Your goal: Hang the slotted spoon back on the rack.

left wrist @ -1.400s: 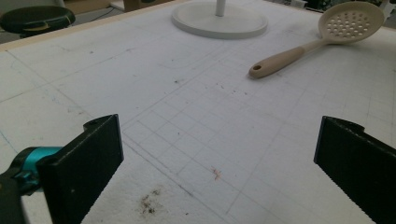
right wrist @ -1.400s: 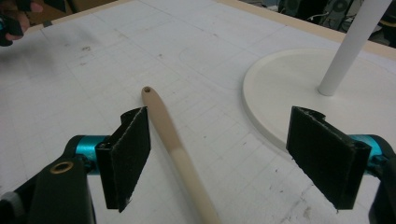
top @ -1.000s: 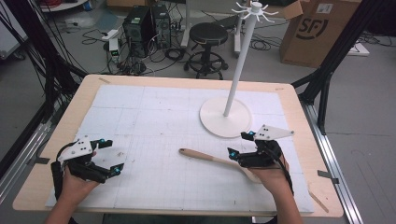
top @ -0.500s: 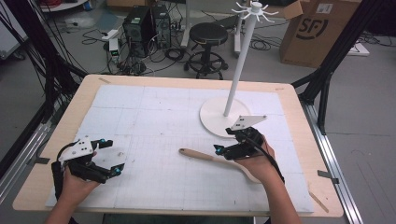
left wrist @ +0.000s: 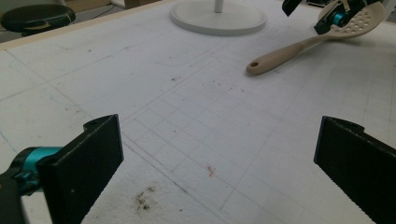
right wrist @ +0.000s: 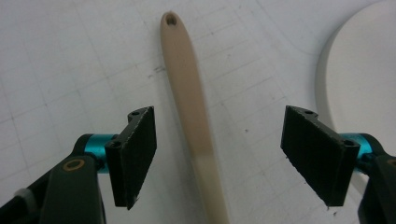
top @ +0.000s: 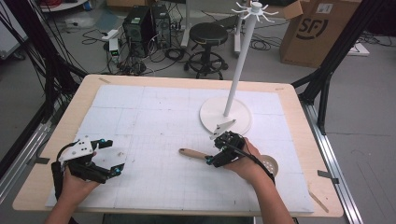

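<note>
A beige slotted spoon [top: 192, 153] lies flat on the white mat, handle to the left and its perforated head [top: 270, 164] beside the person's right hand. My right gripper [top: 211, 159] hovers low over the handle [right wrist: 189, 88]. Its jaws have just been closing, but in the right gripper view [right wrist: 217, 137] both pads still stand apart from the handle between them. My left gripper [top: 114, 156] rests open at the front left, with bare mat between its jaws [left wrist: 219, 154]. From there the spoon [left wrist: 289, 49] and the right gripper [left wrist: 322, 14] lie far off.
A white hook stand [top: 233, 74] rises from a round base [top: 208, 114] just behind the right gripper; that base [right wrist: 359, 93] shows at the right in the right gripper view. A wooden stick [top: 318, 199] lies at the table's front right corner.
My right gripper has moved left along the spoon, from near its head to over the handle, and sunk a little. Its jaws have narrowed slightly. The spoon and left gripper have stayed put.
</note>
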